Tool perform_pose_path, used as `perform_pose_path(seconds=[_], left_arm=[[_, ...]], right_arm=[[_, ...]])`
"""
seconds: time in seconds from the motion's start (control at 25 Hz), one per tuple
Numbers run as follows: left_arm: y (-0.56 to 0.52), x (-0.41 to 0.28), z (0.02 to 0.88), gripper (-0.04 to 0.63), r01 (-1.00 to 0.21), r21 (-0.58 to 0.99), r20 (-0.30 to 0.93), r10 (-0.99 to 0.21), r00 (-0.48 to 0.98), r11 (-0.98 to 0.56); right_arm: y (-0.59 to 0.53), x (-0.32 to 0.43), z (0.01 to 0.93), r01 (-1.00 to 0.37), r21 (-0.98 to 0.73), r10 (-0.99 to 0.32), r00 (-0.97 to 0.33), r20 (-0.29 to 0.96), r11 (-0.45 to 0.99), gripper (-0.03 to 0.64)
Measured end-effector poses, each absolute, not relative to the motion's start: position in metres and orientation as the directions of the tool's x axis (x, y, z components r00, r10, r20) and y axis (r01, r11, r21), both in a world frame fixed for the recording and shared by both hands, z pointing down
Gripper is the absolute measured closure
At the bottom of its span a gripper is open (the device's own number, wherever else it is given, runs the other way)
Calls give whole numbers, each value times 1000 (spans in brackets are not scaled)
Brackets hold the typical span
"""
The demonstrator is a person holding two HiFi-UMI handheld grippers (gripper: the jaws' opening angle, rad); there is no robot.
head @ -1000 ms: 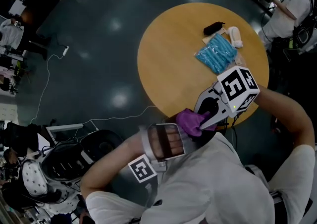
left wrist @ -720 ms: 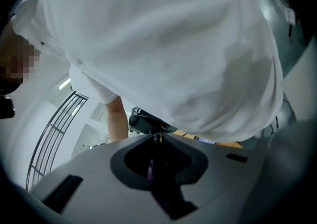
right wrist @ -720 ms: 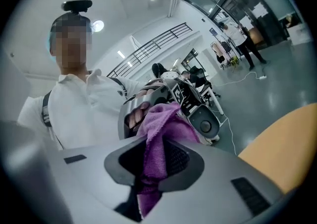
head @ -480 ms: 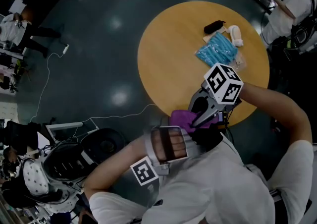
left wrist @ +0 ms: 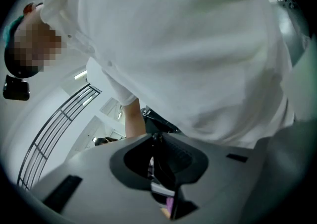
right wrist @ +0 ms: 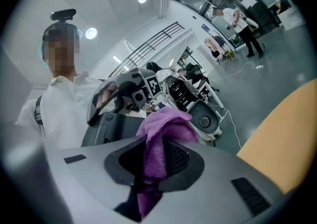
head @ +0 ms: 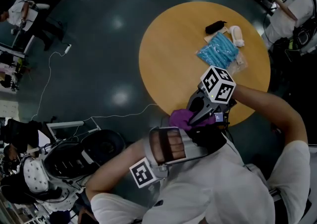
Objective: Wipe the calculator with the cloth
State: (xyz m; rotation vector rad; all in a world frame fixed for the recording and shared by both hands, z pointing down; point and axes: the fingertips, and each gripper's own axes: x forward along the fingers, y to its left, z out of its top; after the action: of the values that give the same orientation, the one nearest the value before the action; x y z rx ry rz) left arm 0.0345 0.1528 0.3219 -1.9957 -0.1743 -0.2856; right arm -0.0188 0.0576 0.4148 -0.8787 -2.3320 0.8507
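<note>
Lower centre, head view – right claw is clamping the purple cloth, beside the worktop edge. Left claw is pinching the dark calculator edge-on – just under the cloth.

— Which colour is shown on the cloth?

— Purple, with a fine looped weave. The right gripper is moulded in plain grey, and its inner pads are black and ribbed.

— And the marker cube?

— Black squares are printed on white. The left gripper is also finished in grey, and the calculator is seen as black with a pale strip.

— How is the table coloured?

— A warm, unpatterned tan is seen. On it, a packet is coloured light blue, a small case black, and a rounded item white.

— The floor?

— Dark blue-grey, dotted with pale reflections and crossed by a white cable. The shirt is plain white.
</note>
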Motion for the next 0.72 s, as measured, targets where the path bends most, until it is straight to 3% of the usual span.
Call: perform_pose_path(seconds=[0.28,0.4,0.48,0.6,0.72], left_arm=[[145,40,319,541,217,-884,263,-56,963,-413],[140,35,332,541,231,-873,291,-79,953,-430],[136,30,342,541,235,-865,306,-95,947,-444],[131,27,349,541,229,-863,314,-123,941,-449],[132,32,344,541,209,-871,293,-128,948,-446]], right_arm=[[21,3,493,255,-659,610,-692,386,707,546],[-24,27,479,159,-657,445,-845,295,737,546],[-38,40,440,183,-647,376,-911,172,740,546],[-12,47,387,331,-605,436,-900,29,724,546],[24,39,385,414,-595,539,-841,39,689,546]])
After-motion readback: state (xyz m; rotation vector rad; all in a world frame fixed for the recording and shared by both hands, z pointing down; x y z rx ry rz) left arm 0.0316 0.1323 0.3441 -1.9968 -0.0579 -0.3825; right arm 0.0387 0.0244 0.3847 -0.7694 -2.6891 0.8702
